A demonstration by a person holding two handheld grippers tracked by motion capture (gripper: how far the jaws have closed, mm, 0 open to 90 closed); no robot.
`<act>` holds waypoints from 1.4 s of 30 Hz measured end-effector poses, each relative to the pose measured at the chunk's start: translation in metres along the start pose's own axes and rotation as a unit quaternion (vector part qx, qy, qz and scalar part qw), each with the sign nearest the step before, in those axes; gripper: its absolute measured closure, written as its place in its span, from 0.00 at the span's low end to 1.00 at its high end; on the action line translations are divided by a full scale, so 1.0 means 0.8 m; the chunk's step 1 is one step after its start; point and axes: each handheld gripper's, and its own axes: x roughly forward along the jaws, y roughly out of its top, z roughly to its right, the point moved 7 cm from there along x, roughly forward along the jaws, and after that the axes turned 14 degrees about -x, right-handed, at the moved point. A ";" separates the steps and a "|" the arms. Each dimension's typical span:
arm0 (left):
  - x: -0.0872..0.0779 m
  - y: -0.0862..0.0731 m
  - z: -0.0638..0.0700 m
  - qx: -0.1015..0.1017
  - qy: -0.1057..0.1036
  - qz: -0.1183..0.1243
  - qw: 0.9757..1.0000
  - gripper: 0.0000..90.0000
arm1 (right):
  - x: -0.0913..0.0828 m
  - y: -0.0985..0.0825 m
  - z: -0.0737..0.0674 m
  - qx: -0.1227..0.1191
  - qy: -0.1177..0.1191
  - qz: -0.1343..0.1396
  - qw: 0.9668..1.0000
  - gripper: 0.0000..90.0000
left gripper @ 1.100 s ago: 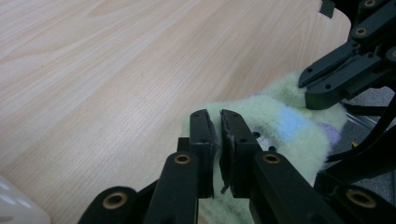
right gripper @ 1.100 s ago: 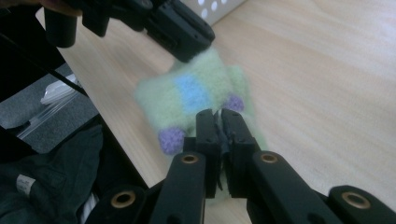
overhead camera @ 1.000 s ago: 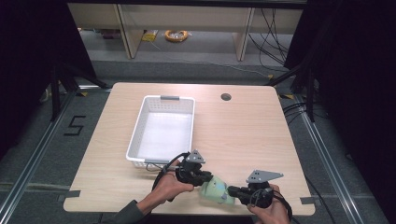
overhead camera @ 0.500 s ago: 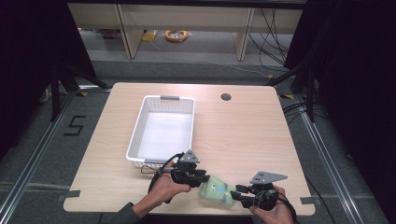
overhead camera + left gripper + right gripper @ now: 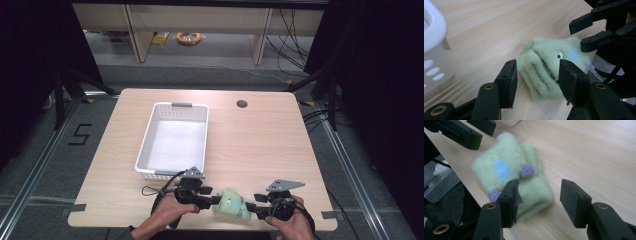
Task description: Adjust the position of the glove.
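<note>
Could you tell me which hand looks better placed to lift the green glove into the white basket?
Probably left: the left gripper is nearer the basket, its just-opened jaws around the glove.

So the right gripper (image 5: pixel 537 203) had its two black jaws standing apart, having just been opening, with nothing pinched between the pads. A fuzzy pale-green glove (image 5: pixel 515 173) lay flat on the light wooden table (image 5: pixel 594 150) right in front of them, its cuff end reaching just behind the left-hand jaw. It had a light blue patch and a couple of little purple knobs on it. The other gripper's black jaws (image 5: pixel 470 131) hung at the top left corner, just past the glove's far end.
</note>
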 end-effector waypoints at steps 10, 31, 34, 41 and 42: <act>0.026 -0.014 -0.013 -0.025 0.017 -0.044 0.999 0.55 | 0.019 -0.008 0.005 0.016 0.013 -0.023 1.000 0.56; 0.037 -0.025 -0.007 -0.033 -0.010 -0.051 0.998 0.76 | 0.027 -0.013 0.005 0.044 0.073 -0.019 0.996 0.76; 0.037 -0.024 -0.005 -0.026 -0.014 -0.039 0.999 0.80 | 0.027 -0.011 0.002 0.032 0.077 -0.010 0.996 0.80; 0.030 -0.023 -0.002 -0.026 -0.020 -0.033 0.999 0.84 | 0.023 -0.010 0.002 0.028 0.081 0.007 0.996 0.82; 0.031 -0.022 -0.001 -0.030 -0.024 -0.026 0.999 0.84 | 0.022 -0.010 0.001 0.026 0.085 0.006 0.996 0.82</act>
